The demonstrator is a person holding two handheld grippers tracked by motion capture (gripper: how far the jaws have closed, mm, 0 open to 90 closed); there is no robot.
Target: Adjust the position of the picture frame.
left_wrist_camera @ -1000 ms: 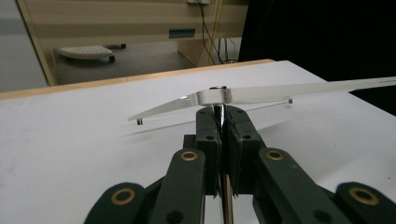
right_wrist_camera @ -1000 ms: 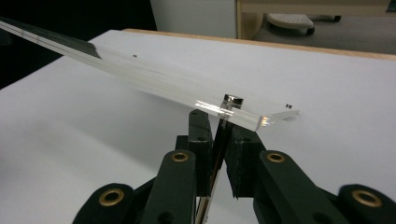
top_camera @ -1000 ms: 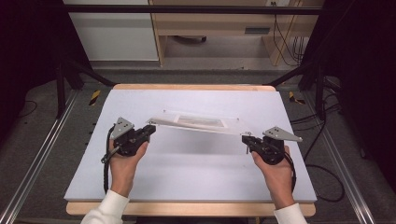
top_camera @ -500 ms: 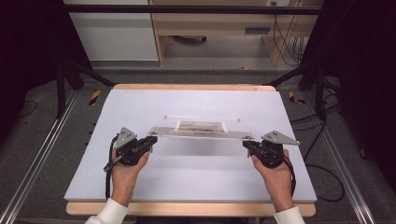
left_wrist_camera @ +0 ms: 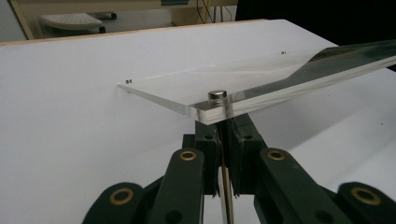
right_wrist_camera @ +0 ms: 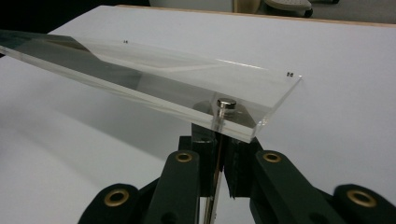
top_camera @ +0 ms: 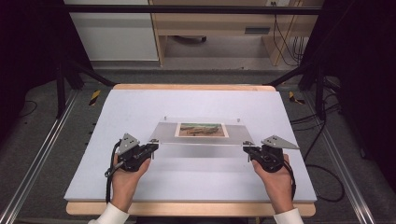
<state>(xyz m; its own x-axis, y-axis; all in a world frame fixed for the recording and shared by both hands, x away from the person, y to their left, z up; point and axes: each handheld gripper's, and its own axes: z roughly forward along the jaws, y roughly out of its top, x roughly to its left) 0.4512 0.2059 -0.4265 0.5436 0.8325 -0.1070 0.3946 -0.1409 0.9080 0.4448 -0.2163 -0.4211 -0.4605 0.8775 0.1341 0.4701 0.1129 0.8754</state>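
Your left gripper [top_camera: 150, 150] and right gripper [top_camera: 250, 151] sit at opposite near corners of a clear acrylic frame [top_camera: 201, 140], each pointing inward and slightly away from you. Your left hand [top_camera: 125, 179] and right hand [top_camera: 279, 179] come up from the near edge of the table [top_camera: 140, 107], forearms roughly parallel and wrists low over the white surface.

In the left gripper view, the jaws are pressed together on a thin metal post [left_wrist_camera: 226, 186] that hangs under the frame's corner (its round cap [left_wrist_camera: 217, 95] sits on top of the acrylic). In the right gripper view it is the same: the jaws are clamped on a post [right_wrist_camera: 215, 182] below the corner, with its cap [right_wrist_camera: 226, 104] above.

The frame lies over the middle of the table, between your two grippers. Its near edge is held up off the surface, and the panel slopes down toward its far edge. A small picture [top_camera: 201, 129] shows through the acrylic near the far side. Whether the far corners touch the table cannot be told.
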